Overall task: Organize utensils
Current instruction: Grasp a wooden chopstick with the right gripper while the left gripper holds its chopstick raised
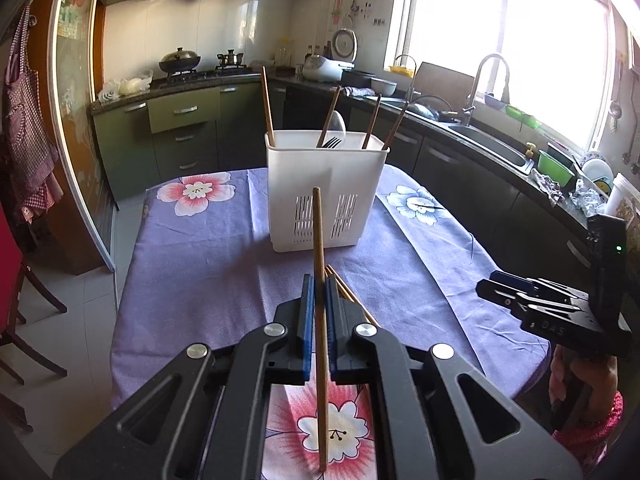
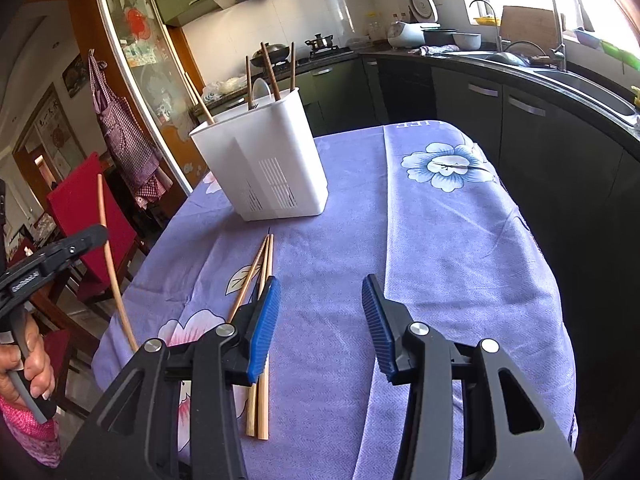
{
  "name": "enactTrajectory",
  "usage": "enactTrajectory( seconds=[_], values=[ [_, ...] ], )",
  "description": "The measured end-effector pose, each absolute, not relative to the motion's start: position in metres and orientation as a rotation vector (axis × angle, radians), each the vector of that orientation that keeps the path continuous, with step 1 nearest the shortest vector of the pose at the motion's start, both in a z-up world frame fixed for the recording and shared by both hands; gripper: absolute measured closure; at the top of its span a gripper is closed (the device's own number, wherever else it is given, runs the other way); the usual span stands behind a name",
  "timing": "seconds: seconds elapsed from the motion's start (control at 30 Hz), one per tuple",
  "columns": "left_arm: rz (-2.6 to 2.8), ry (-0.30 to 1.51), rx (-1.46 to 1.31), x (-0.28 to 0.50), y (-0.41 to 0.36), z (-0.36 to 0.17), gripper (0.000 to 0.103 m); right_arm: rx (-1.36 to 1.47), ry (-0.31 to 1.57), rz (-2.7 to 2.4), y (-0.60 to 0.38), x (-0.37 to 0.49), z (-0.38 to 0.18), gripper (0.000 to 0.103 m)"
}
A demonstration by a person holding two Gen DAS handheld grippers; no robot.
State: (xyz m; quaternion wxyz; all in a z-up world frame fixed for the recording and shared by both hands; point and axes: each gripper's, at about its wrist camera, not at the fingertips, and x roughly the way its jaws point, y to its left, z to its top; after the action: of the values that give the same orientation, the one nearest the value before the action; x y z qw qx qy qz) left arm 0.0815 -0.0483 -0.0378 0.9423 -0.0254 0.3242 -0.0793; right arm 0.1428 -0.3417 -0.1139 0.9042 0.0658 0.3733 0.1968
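My left gripper (image 1: 318, 292) is shut on a light wooden chopstick (image 1: 319, 240), held above the table and pointing toward the white utensil caddy (image 1: 324, 192). The caddy holds several dark chopsticks (image 1: 267, 104), a fork and a spoon. It also shows in the right wrist view (image 2: 264, 164). My right gripper (image 2: 320, 300) is open and empty above the cloth. Three light chopsticks (image 2: 262, 272) lie on the table beside its left finger. The left gripper (image 2: 94, 236) with its held chopstick (image 2: 108, 264) shows at the left edge of the right wrist view.
The table carries a purple floral cloth (image 1: 200, 260). A red chair (image 2: 88, 208) stands at the table's left. Dark kitchen counters with a sink (image 1: 492, 144) and a stove (image 1: 192, 72) run behind and to the right. My right gripper (image 1: 496, 284) shows at right.
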Motion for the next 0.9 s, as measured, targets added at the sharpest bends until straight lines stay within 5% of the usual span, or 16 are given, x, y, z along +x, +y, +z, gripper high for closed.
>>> enactTrajectory(
  seconds=[0.17, 0.33, 0.9],
  values=[
    [-0.174, 0.608, -0.053, 0.062, -0.040, -0.035, 0.097, -0.001, 0.834, 0.398, -0.304, 0.180, -0.129, 0.059],
    [-0.170, 0.580, -0.057, 0.055, -0.029, -0.031, 0.098, -0.076, 0.963, 0.447, -0.264, 0.227, -0.155, 0.078],
    [-0.178, 0.571, -0.077, 0.057, -0.015, -0.032, 0.097, -0.278, 1.083, 0.445, -0.198, 0.263, -0.185, 0.079]
  ],
)
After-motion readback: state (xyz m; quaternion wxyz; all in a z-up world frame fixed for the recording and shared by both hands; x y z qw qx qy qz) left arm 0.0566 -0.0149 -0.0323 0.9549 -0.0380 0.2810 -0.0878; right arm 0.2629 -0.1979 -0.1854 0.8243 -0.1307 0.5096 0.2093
